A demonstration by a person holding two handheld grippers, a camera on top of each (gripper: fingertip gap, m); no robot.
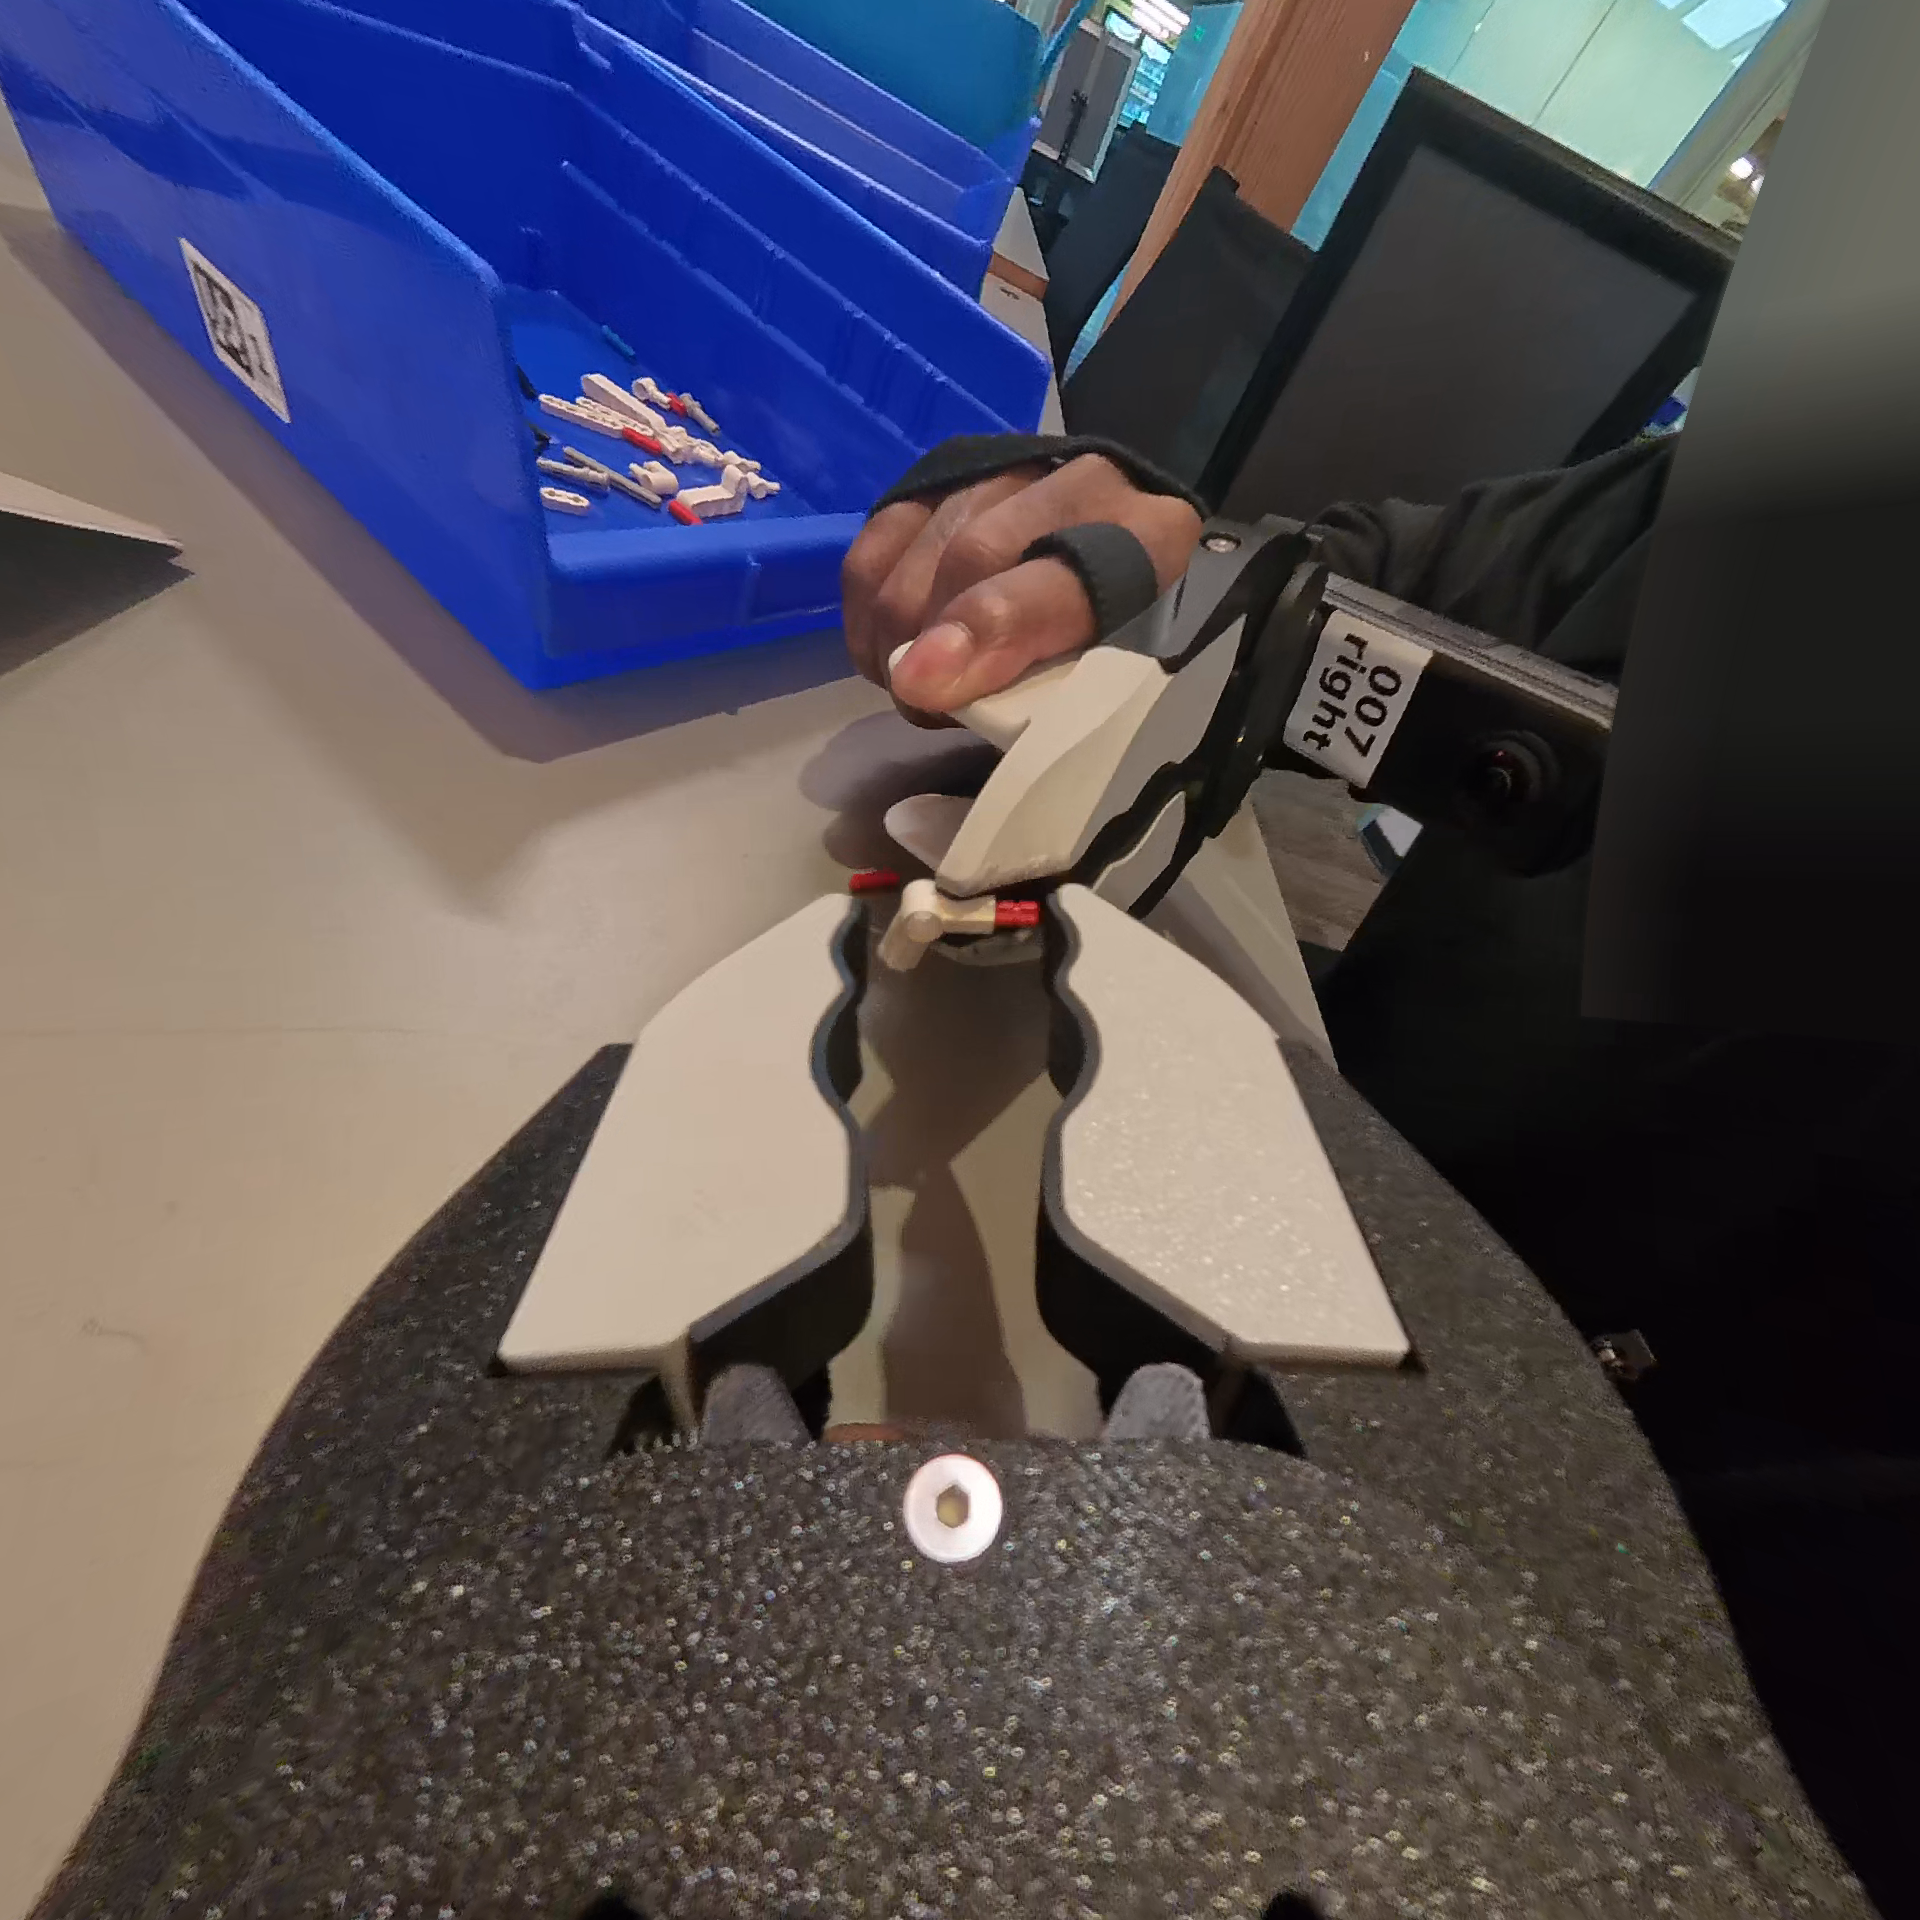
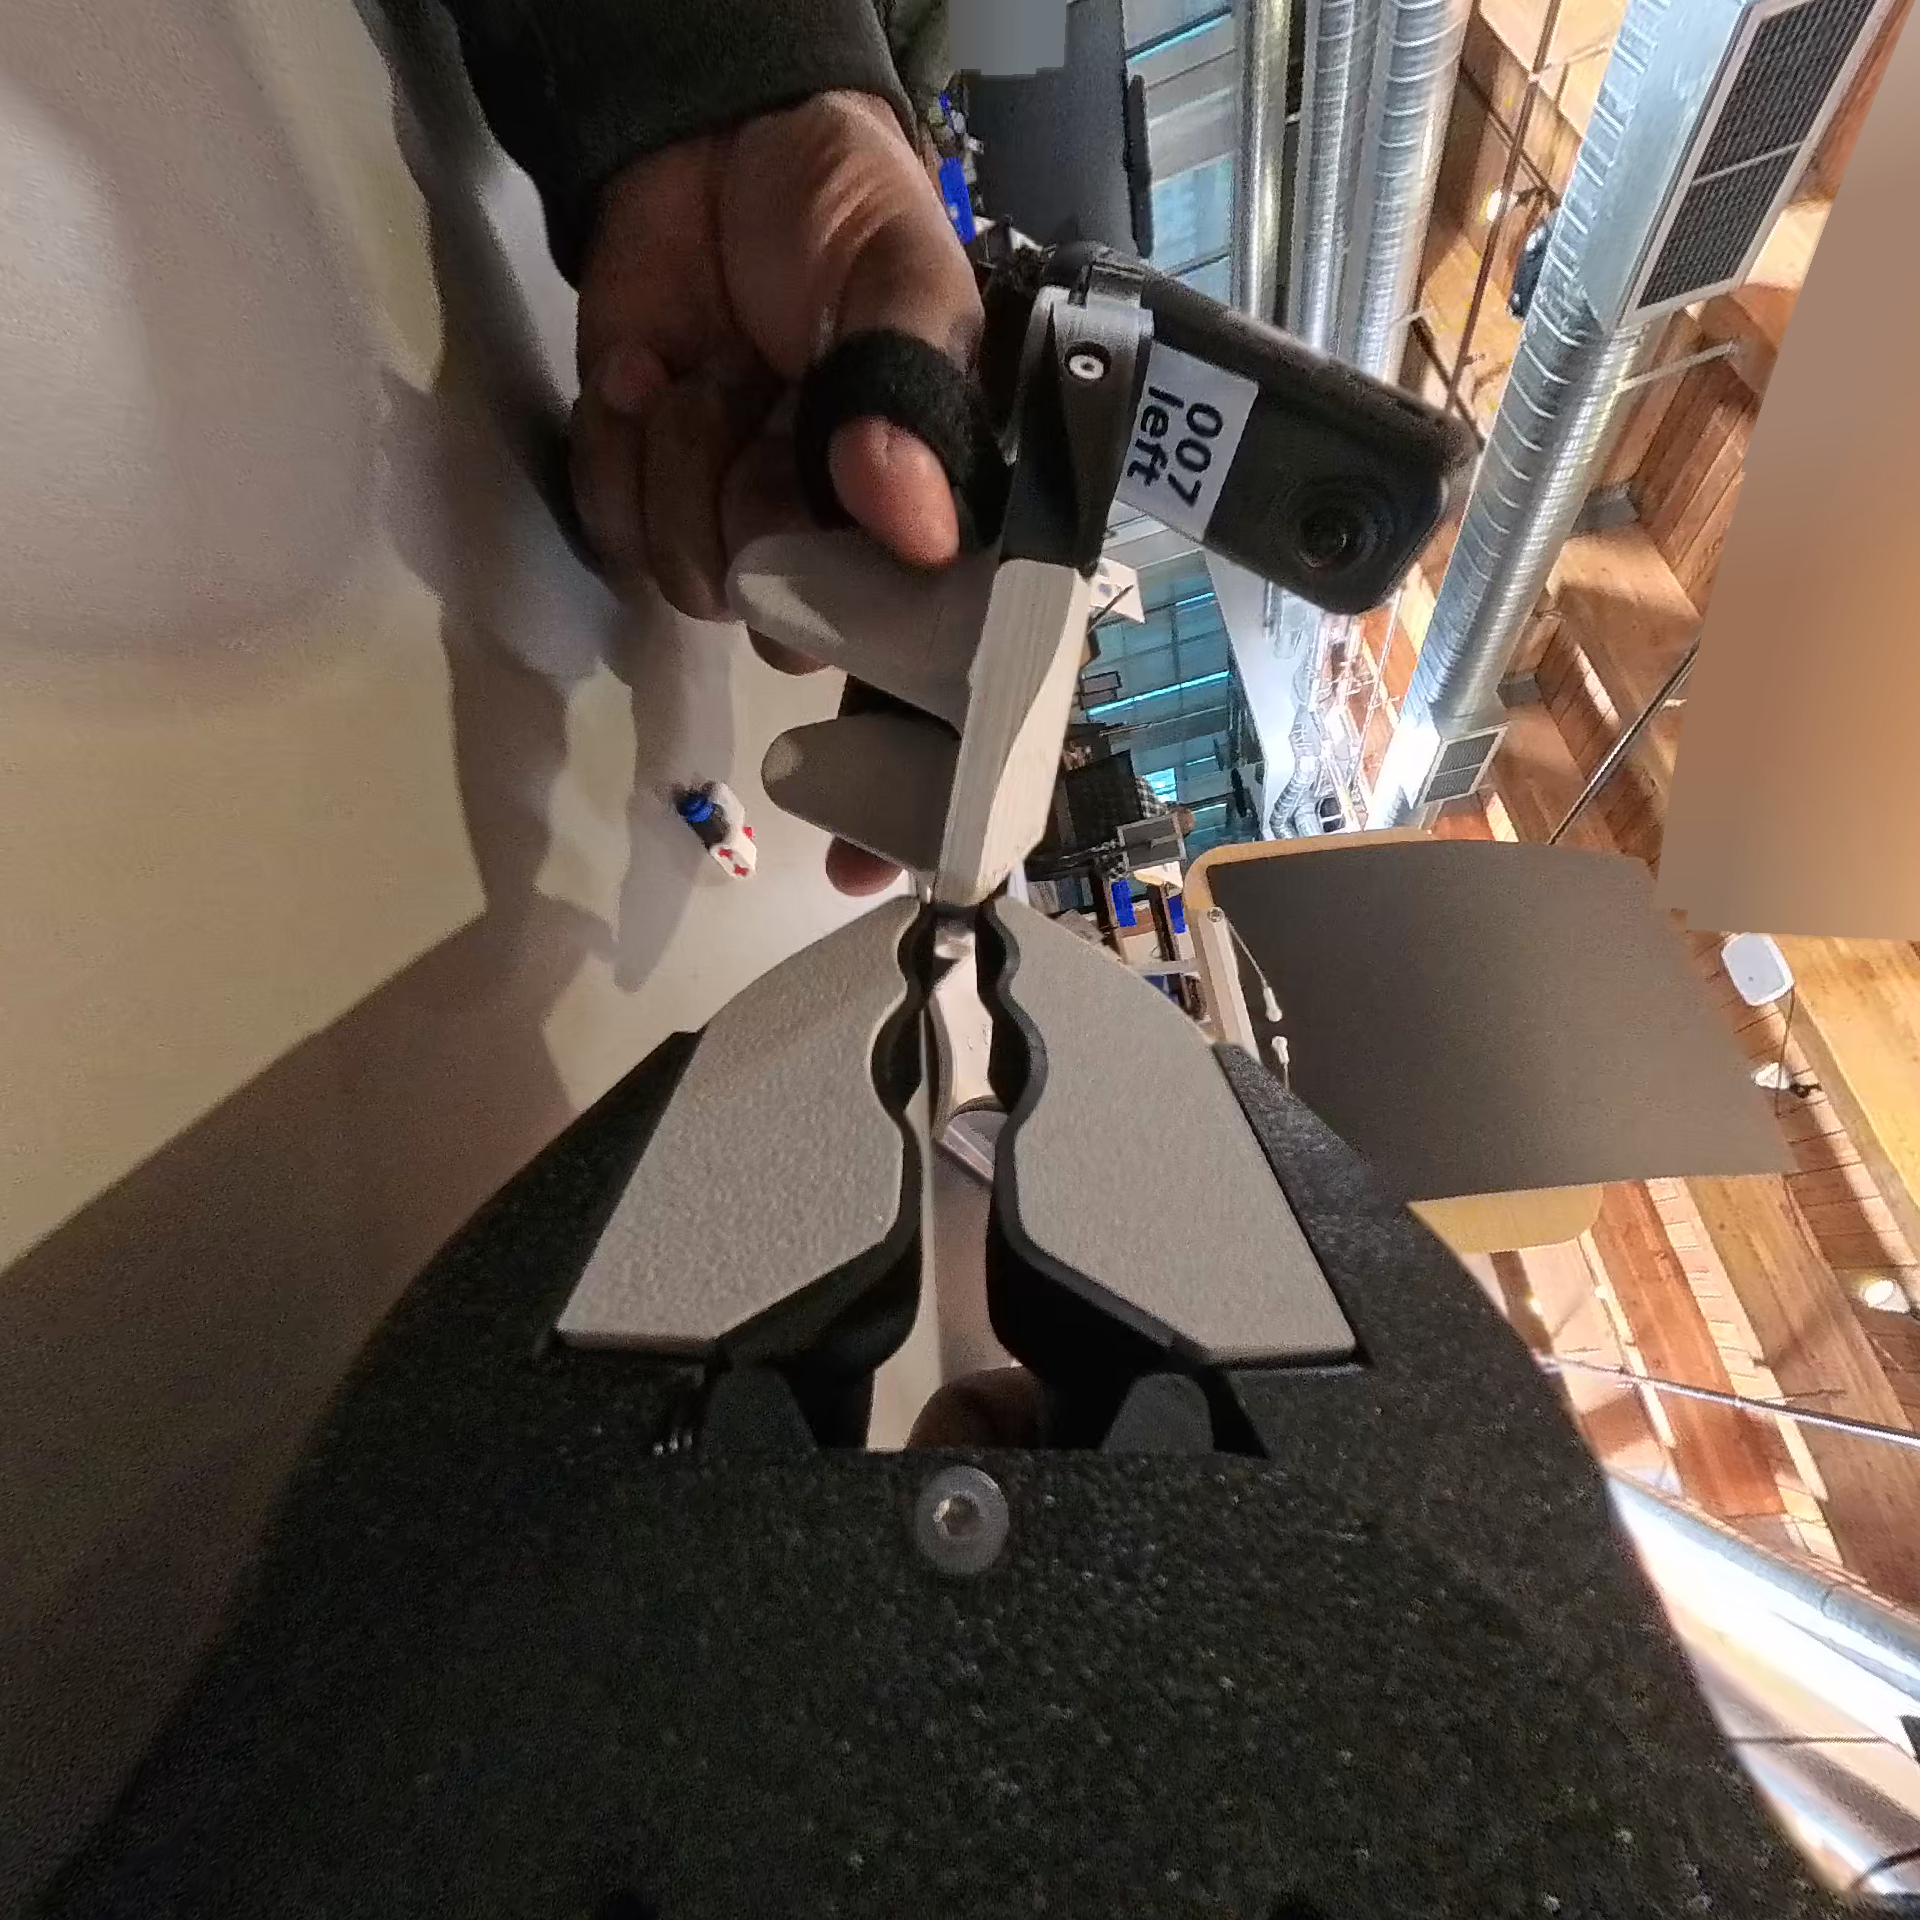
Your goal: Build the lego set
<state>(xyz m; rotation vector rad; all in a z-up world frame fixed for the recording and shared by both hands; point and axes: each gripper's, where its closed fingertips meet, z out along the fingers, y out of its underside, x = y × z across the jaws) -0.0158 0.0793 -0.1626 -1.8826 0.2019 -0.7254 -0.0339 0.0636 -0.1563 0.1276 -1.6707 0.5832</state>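
Left wrist view: my left gripper (image 1: 951, 914) is spread, just above the worktop (image 1: 312, 935). A small beige connector (image 1: 930, 920) with a red pin (image 1: 1016, 913) in one end sits between its fingertips. The pin's end is close to one fingertip and there is clear space on the other side, so I judge nothing is clamped there. My right gripper (image 2: 948, 930) comes down on the same piece from above. In its own view the fingers are almost together and pinch a small pale part, which I take to be that connector. So the connector-and-pin piece is carried by the right side alone, at the mouth of the left. A second red pin (image 1: 875, 881) lies loose on the worktop just beyond it. A small white block with blue and red bits (image 2: 717, 821) lies apart, off to one side. More pale and red parts (image 1: 644, 447) are in the blue bin (image 1: 343, 260), well away from both grippers.
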